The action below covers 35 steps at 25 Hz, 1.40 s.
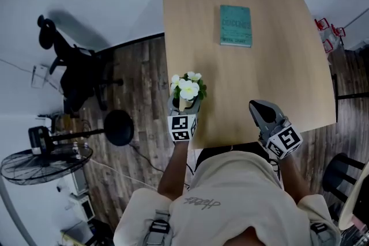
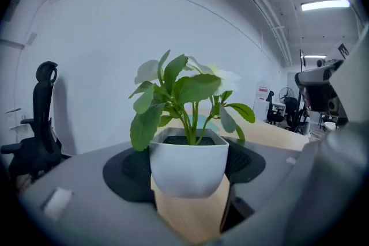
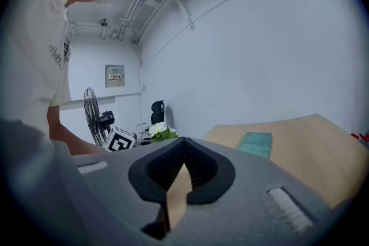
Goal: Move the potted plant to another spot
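Note:
The potted plant [image 1: 187, 89], white flowers and green leaves in a small white pot [image 2: 188, 167], is at the left edge of the wooden table [image 1: 271, 83], near its front corner. My left gripper [image 1: 184, 104] is shut on the pot, one jaw on each side. In the left gripper view the pot's rounded base shows just over the tabletop. My right gripper [image 1: 259, 108] hovers over the table's front right part. It is shut with nothing in it, and only a thin sliver of table shows between its jaws [image 3: 181, 167].
A teal book [image 1: 236, 25] lies at the far middle of the table. Left of the table on the wooden floor stand a black office chair [image 1: 69, 66] and a floor fan [image 1: 43, 161]. A black stool [image 1: 340, 173] stands at the right.

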{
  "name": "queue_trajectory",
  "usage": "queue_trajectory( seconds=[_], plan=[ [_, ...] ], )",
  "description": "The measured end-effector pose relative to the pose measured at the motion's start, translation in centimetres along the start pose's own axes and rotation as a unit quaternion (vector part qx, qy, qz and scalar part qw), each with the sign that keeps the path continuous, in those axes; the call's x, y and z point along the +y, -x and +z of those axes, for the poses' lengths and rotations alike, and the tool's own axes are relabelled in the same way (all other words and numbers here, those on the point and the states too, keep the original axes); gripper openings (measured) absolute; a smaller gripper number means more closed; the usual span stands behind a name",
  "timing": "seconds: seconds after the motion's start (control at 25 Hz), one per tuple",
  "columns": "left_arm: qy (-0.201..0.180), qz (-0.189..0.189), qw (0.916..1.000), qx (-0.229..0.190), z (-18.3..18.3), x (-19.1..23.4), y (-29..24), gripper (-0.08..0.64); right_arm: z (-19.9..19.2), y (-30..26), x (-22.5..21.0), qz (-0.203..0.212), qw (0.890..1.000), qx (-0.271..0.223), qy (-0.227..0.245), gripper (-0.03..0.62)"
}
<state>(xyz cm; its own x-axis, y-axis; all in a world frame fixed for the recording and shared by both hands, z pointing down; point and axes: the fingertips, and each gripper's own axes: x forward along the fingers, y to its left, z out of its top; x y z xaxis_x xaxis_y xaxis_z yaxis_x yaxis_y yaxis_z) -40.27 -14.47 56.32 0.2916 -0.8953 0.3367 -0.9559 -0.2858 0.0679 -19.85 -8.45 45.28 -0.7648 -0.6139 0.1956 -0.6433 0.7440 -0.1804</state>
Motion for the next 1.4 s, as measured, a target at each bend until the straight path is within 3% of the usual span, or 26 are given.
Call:
queue_trajectory(
  seconds=[0.36,0.76,1.04,1.4],
  plan=[
    [-0.022,-0.031,0.9983,-0.043,3.6,-2.1,0.0,0.356,-0.3,2.0,-0.6,-0.026,1.0,0.001,0.001,0.002],
    [-0.032,-0.03,0.9982,-0.042,4.4,-6.6,-0.9,0.354,-0.7,4.7,-3.5,-0.009,1.0,-0.008,-0.004,0.002],
    [-0.027,0.003,0.9991,-0.031,5.2,-11.4,-2.4,0.354,-1.4,9.6,-9.8,0.003,1.0,-0.008,-0.013,0.002],
    [-0.035,0.0,0.9989,-0.033,7.4,-18.4,-5.2,0.354,-1.7,14.3,-18.7,-0.023,0.999,-0.025,-0.035,0.002]
  ],
)
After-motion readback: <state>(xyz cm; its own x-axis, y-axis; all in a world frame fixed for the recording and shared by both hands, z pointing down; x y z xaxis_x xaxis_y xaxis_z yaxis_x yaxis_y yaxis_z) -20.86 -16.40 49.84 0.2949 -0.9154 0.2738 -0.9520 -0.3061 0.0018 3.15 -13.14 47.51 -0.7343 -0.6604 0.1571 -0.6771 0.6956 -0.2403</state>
